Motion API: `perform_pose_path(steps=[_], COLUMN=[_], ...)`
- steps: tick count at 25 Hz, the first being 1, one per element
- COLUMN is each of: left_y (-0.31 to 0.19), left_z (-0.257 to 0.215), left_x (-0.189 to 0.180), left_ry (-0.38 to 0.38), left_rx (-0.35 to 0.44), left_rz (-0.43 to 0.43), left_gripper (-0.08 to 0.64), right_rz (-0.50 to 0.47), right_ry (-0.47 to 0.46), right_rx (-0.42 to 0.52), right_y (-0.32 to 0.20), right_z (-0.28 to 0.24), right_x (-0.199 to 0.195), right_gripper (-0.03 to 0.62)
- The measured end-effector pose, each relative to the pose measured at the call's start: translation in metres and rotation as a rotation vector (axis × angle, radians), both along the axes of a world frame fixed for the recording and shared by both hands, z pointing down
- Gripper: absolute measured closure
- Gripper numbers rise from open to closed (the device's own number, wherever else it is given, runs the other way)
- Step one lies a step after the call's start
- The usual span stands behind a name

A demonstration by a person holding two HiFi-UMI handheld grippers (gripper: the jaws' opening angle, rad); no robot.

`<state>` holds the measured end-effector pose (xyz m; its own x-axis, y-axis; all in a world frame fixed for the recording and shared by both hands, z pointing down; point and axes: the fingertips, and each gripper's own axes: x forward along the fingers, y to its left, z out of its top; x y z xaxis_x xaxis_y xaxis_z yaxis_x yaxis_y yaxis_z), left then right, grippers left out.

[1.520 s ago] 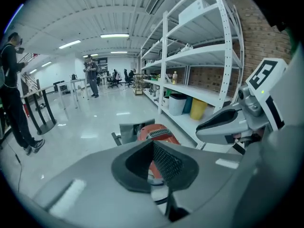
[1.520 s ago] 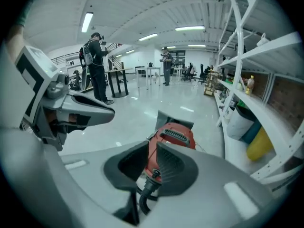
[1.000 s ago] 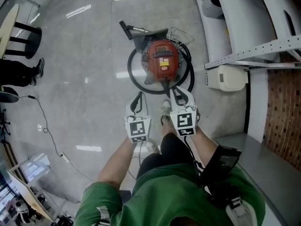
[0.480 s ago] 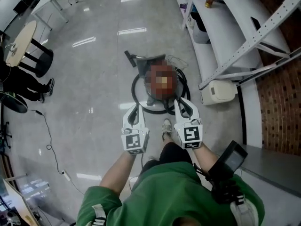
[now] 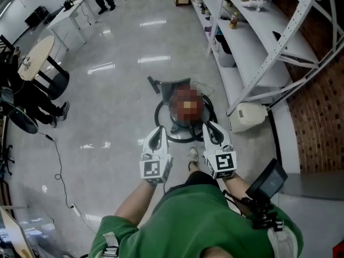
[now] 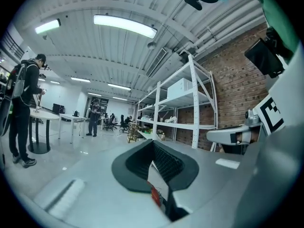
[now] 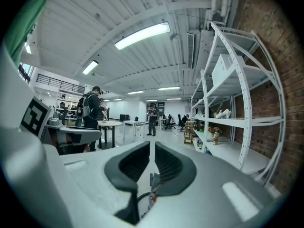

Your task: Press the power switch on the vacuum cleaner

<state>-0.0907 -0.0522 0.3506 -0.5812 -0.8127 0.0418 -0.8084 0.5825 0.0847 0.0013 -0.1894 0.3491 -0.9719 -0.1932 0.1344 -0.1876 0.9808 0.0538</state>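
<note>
Now the head view has pulled up and back compared with a second ago: more floor (image 5: 107,95) and shelving (image 5: 252,42) show, and the vacuum cleaner (image 5: 185,105) looks smaller. It sits on the floor beside the shelving, ringed by its black hose (image 5: 161,123). Back then the right claw (image 5: 210,128) had its tip right at the near edge of the red body. It now sits at the near side of the hose loop, apart from the body. The left claw (image 5: 156,132) is level with it, also off the machine.

Both claws are clenched to a thin slit, with nothing gripped. Both gripper views look out across the room, not down at the vacuum.

The power switch can't be made out (top of the body is unreadable). My read is the person is straightening away from the machine. So either the press is done or the reach was dropped; these views can't settle which.
</note>
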Motion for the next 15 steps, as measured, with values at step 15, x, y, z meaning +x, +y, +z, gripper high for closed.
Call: perform_pose_path(steps=[15], left_y=[0.064], left_z=[-0.027], left_x=[0.074], left_ry=[0.002], left_rx=[0.044], left_rz=[0.083], left_gripper=[0.554], right_rz=[0.056], right_ry=[-0.037], right_rx=[-0.004], right_y=[0.074], right_z=[-0.034], right_x=[0.078], right_gripper=[0.557])
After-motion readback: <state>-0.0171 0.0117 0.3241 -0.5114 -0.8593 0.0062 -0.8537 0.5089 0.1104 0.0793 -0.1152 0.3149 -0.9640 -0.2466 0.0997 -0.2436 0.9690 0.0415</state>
